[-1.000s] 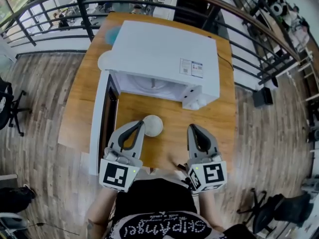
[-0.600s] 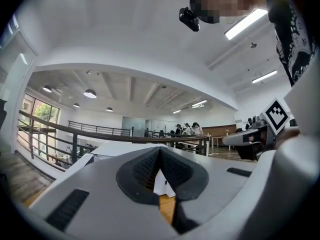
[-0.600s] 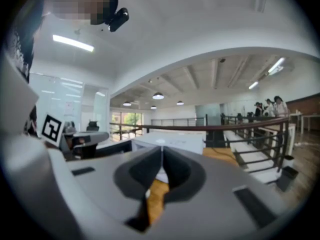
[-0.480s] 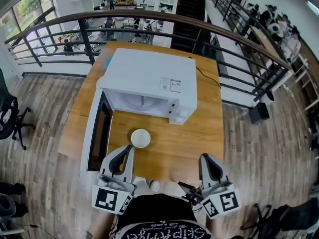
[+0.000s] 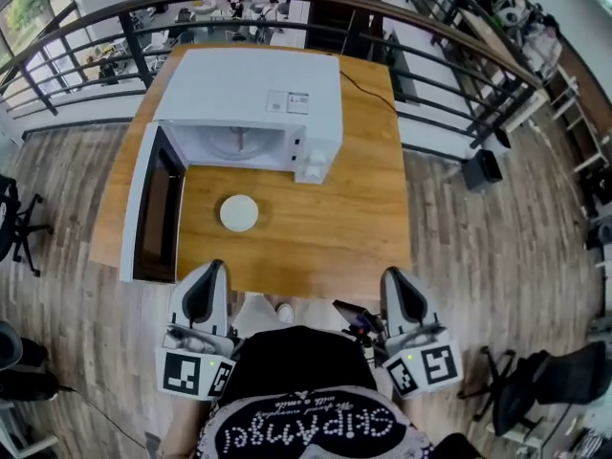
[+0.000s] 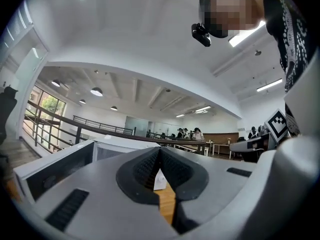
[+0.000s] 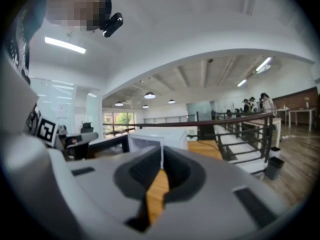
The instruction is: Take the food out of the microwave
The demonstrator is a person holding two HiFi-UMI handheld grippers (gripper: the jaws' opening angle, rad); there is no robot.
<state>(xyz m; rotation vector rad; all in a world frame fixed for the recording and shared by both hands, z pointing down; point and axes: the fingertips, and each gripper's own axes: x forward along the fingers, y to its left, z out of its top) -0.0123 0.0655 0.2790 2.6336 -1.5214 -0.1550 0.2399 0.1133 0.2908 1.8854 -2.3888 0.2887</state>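
Note:
The white microwave (image 5: 249,89) stands at the far side of the wooden table (image 5: 325,228), its door (image 5: 153,204) swung open to the left. A round white dish of food (image 5: 239,212) sits on the table in front of the open cavity. My left gripper (image 5: 211,266) hangs off the table's near edge, shut and empty, well back from the dish. My right gripper (image 5: 395,273) is level with it to the right, also shut and empty. In the left gripper view the shut jaws (image 6: 160,151) point at the microwave (image 6: 90,151). The right gripper (image 7: 162,151) faces the microwave (image 7: 150,136) too.
A dark metal railing (image 5: 430,27) curves round behind the table. Black office chairs stand on the wood floor at the left (image 5: 14,218) and lower right (image 5: 545,381). A small black box (image 5: 481,168) sits on the floor right of the table.
Both grippers have drawn back from over the table to beyond its near edge. The dish stays where it was on the table, and the head view has pulled back.

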